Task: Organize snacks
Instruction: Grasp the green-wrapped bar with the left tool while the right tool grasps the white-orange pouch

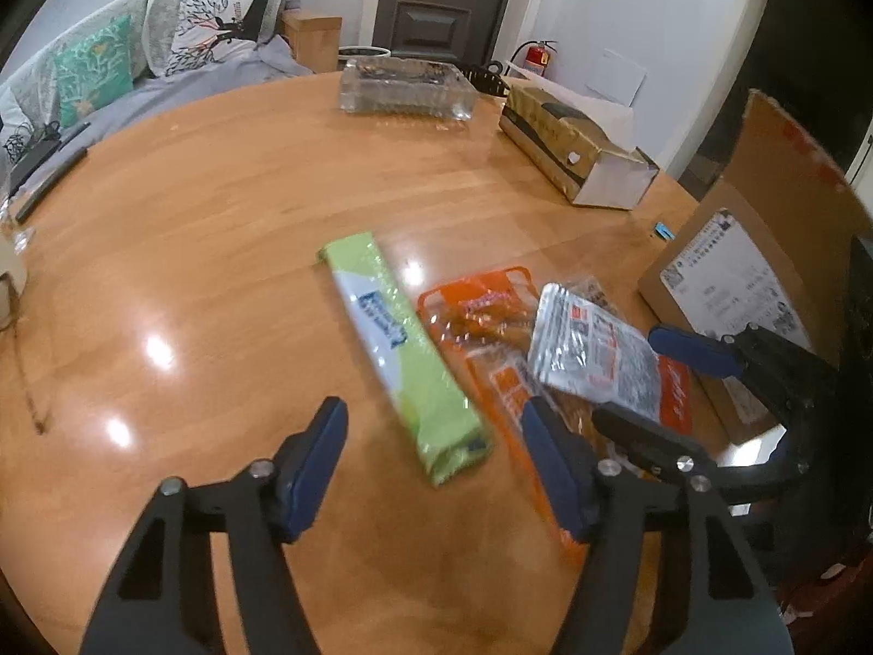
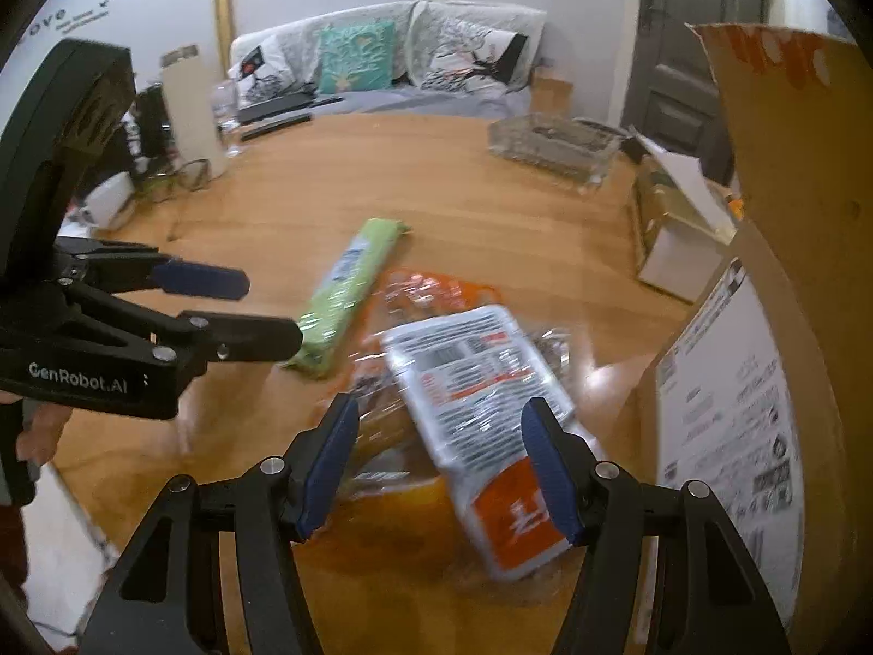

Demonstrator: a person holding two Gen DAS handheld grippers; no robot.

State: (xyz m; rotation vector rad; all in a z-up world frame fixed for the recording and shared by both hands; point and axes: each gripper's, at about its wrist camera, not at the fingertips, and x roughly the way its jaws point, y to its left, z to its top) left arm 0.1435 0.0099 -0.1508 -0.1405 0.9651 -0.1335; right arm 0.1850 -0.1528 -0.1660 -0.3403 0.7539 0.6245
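A long green snack pack point(image 1: 404, 349) lies on the round wooden table point(image 1: 218, 207), seen also as the green pack point(image 2: 349, 289) in the right wrist view. Beside it lies an orange clear packet point(image 1: 474, 305), with a silver packet point(image 1: 595, 349) with an orange end on top of it. My left gripper point(image 1: 434, 409) is open, its fingers either side of the green pack's near end without touching it. My right gripper point(image 2: 443, 406) is open above the silver packet point(image 2: 474, 382). The left gripper point(image 2: 273, 308) shows at the left of the right wrist view, the right gripper point(image 1: 627, 376) at the right of the left wrist view.
An open cardboard box point(image 1: 764, 251) with a shipping label stands at the right. A gold box point(image 1: 567, 136) and a glass tray point(image 1: 404, 90) sit at the table's far side. A sofa with cushions point(image 2: 382, 54) is behind. A paper roll point(image 2: 191, 109) and a bottle stand far left.
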